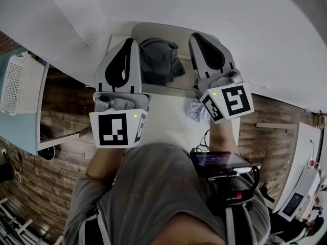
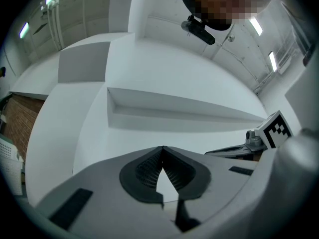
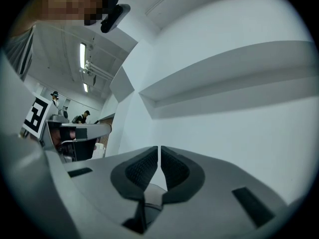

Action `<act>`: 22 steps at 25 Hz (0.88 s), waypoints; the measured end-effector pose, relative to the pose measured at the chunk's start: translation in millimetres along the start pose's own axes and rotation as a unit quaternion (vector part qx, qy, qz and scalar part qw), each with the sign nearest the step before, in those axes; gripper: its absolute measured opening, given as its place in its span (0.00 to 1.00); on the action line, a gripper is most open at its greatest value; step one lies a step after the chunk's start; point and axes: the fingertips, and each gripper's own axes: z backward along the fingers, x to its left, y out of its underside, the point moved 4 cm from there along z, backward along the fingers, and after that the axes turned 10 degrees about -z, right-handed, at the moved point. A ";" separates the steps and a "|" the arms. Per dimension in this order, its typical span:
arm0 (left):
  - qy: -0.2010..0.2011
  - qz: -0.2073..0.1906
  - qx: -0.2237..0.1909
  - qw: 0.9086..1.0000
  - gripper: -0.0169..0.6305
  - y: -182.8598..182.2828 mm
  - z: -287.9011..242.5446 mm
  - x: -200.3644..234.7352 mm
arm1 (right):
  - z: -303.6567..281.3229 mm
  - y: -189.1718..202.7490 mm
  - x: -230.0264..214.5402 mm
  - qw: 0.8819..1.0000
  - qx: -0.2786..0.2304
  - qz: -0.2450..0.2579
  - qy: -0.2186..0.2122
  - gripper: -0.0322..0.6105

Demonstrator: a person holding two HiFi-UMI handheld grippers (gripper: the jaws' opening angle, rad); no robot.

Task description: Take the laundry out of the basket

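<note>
In the head view a dark grey garment lies bunched on a pale, round-cornered surface, between my two grippers. My left gripper is raised to the garment's left and my right gripper to its right, neither touching it. The left gripper has its jaws closed tip to tip with nothing between them. The right gripper is also shut and empty. Both gripper views face a white wall with a ledge, so the garment is hidden there. A white perforated basket stands far left.
A small pale blue cloth lies below the right gripper. Wood-pattern floor shows on both sides. A black device hangs at the person's chest. White wall fills the top. The right gripper's marker cube shows in the left gripper view.
</note>
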 end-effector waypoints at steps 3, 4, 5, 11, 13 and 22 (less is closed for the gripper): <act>0.003 0.003 0.003 1.000 0.04 4.3 -10.2 1.4 | -10.2 2.4 -5.0 1.000 0.005 0.001 -0.002 0.09; 0.005 0.004 0.006 1.000 0.04 7.2 -13.6 1.4 | -13.7 5.1 -6.8 1.000 0.008 0.000 -0.002 0.09; 0.006 0.007 0.009 1.000 0.04 11.0 -16.9 1.3 | -17.4 9.0 -8.7 1.000 0.011 0.000 -0.003 0.10; 0.010 0.036 0.034 0.999 0.04 40.0 -38.7 3.1 | -47.4 50.8 -20.2 0.998 0.062 -0.006 -0.023 0.19; 0.012 0.044 0.039 0.998 0.04 49.3 -47.7 1.9 | -56.6 66.1 -25.0 0.996 0.083 -0.008 -0.033 0.25; 0.015 0.068 0.077 0.995 0.04 83.3 -66.8 8.0 | -91.0 132.2 -20.4 0.974 0.202 -0.012 -0.099 0.50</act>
